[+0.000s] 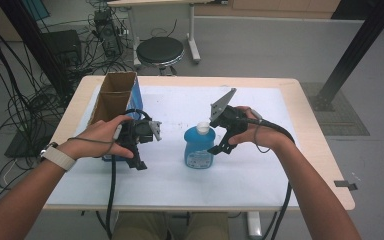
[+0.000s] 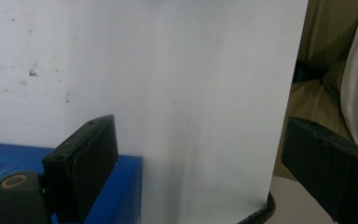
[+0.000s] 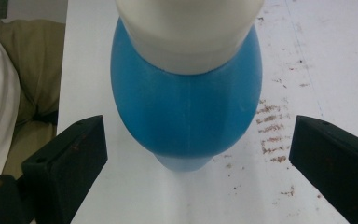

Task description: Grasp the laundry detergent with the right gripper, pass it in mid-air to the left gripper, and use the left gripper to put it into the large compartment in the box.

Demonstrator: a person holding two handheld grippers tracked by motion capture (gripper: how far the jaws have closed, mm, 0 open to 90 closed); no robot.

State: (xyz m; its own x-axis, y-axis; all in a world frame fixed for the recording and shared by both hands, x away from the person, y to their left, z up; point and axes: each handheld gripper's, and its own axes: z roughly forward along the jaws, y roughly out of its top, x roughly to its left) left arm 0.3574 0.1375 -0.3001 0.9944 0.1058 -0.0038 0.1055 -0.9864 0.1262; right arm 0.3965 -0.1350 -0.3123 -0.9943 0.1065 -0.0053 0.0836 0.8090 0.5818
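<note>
Bottle (image 1: 199, 146), blue w/ white cap, stands upright mid-table btwn my two grippers: right gripper (image 3: 193, 154) hangs over it, jaws spread wide either side to take the body, while left gripper (image 1: 139, 159) waits open beside the cardboard box (image 1: 114, 100).

In the right gripper view the bottle (image 3: 186, 112) runs off the top edge, so its cap is cut across and its label cannot be seen. From the high view the label's print is too small to read. The box (image 2: 121, 186) shows in the left gripper view as a blue corner, cut by the bottom edge and partly behind the left tool's (image 2: 191, 168) jaw. In the high view the hand (image 1: 97, 137) covers the box's lower part.
</note>
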